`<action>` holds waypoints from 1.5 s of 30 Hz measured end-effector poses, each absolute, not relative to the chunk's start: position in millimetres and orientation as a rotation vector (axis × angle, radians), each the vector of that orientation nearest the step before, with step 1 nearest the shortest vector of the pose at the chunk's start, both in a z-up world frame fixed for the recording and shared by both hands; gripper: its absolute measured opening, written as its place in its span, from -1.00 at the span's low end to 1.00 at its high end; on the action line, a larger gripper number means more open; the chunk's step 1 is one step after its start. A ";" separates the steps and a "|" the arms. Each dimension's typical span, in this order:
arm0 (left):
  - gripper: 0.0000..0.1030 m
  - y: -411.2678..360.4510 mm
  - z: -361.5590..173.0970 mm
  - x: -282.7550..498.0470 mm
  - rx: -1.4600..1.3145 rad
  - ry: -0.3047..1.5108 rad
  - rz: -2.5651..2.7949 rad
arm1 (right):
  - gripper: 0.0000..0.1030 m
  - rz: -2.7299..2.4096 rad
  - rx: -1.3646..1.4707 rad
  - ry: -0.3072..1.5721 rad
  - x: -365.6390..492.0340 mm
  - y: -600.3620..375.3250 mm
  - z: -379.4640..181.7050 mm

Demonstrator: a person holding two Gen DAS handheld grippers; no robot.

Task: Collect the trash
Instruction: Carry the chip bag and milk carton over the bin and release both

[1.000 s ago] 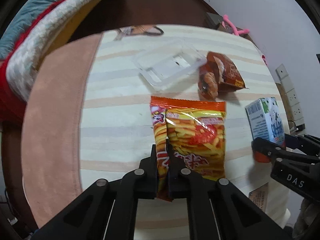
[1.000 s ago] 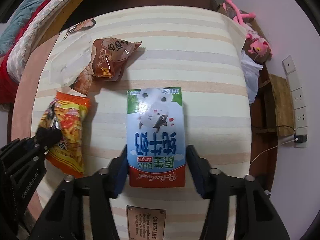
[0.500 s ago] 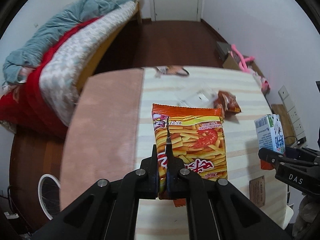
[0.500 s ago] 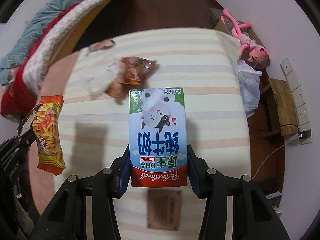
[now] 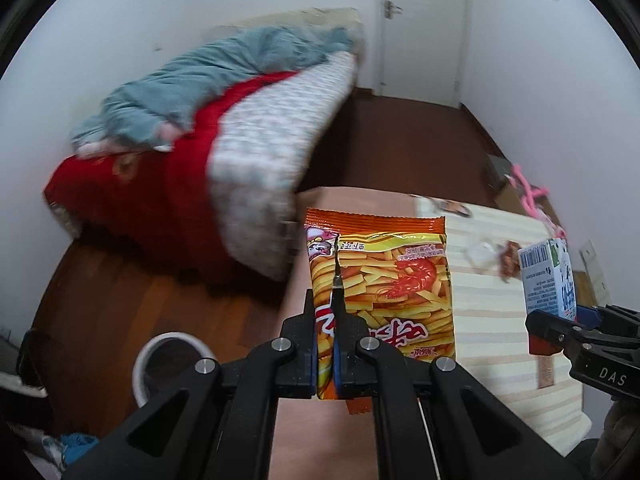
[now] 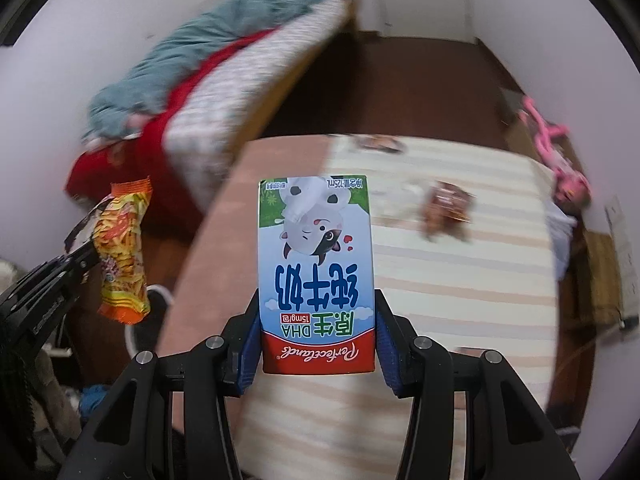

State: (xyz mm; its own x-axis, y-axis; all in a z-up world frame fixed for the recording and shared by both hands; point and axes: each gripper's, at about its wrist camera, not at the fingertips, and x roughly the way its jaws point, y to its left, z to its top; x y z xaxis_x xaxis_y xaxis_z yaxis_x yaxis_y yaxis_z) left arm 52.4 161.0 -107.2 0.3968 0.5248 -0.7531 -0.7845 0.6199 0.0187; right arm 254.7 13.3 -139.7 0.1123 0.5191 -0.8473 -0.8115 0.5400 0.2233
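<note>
My left gripper (image 5: 325,312) is shut on an orange bag of shrimp chips (image 5: 388,280), held in the air above the table's left edge. The bag also shows in the right wrist view (image 6: 122,248). My right gripper (image 6: 318,332) is shut on a blue and white milk carton (image 6: 316,256), held above the table; the carton also shows in the left wrist view (image 5: 548,276). A brown snack wrapper (image 6: 444,206) and a clear plastic tray (image 6: 400,196) lie on the striped table (image 6: 460,280).
A white bin (image 5: 170,360) stands on the wooden floor left of the table. A bed with red and blue bedding (image 5: 192,152) fills the left. A pink toy (image 6: 556,152) lies beyond the table's right side. A small card (image 5: 546,372) lies near the table's edge.
Both grippers have lifted their items off the table and swung left. The views have tilted up, so the bed, the door and the white bin have come into sight.
</note>
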 end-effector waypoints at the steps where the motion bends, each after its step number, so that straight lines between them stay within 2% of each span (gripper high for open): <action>1: -0.95 164.7 -105.0 39.1 -0.369 0.798 0.869 | -0.01 1.024 -0.337 1.064 241.8 21.5 -136.1; 8: -0.95 209.1 -103.0 -73.7 -0.412 0.789 1.021 | -0.01 1.209 -0.390 1.062 130.7 90.4 -131.9; 15: -0.95 270.2 -149.4 -158.3 -0.520 0.851 1.142 | -0.01 1.340 -0.485 1.116 26.6 172.1 -168.3; 25: -0.95 346.7 -263.5 -223.5 -0.778 0.980 1.183 | -0.01 1.338 -0.674 1.232 -55.5 288.8 -274.0; 31: -0.93 378.8 -338.7 -231.6 -0.977 1.068 1.090 | -0.01 1.314 -0.787 1.317 -76.1 329.0 -341.1; 36: -0.89 397.3 -376.2 -235.4 -1.099 1.114 1.044 | -0.01 1.289 -0.856 1.387 -89.8 357.5 -390.1; 37: -0.83 399.1 -379.5 -236.7 -1.109 1.117 1.040 | -0.01 1.287 -0.865 1.391 -91.9 363.5 -398.8; 39: -0.49 400.9 -381.0 -238.5 -1.118 1.123 1.058 | 0.00 1.286 -0.882 1.398 -92.8 371.8 -410.1; 41: 0.80 403.8 -379.7 -245.3 -1.131 1.101 1.079 | 0.01 1.294 -0.890 1.407 -94.4 379.8 -417.7; 42: 0.93 402.7 -379.5 -250.6 -1.132 1.093 1.087 | 0.01 1.294 -0.896 1.410 -96.1 383.8 -419.6; 44: 0.94 399.8 -378.4 -259.9 -1.133 1.093 1.107 | 0.05 1.301 -0.898 1.410 -97.3 391.1 -423.3; 45: 0.94 397.8 -378.0 -263.9 -1.133 1.099 1.121 | 0.26 1.303 -0.899 1.411 -98.1 395.6 -426.8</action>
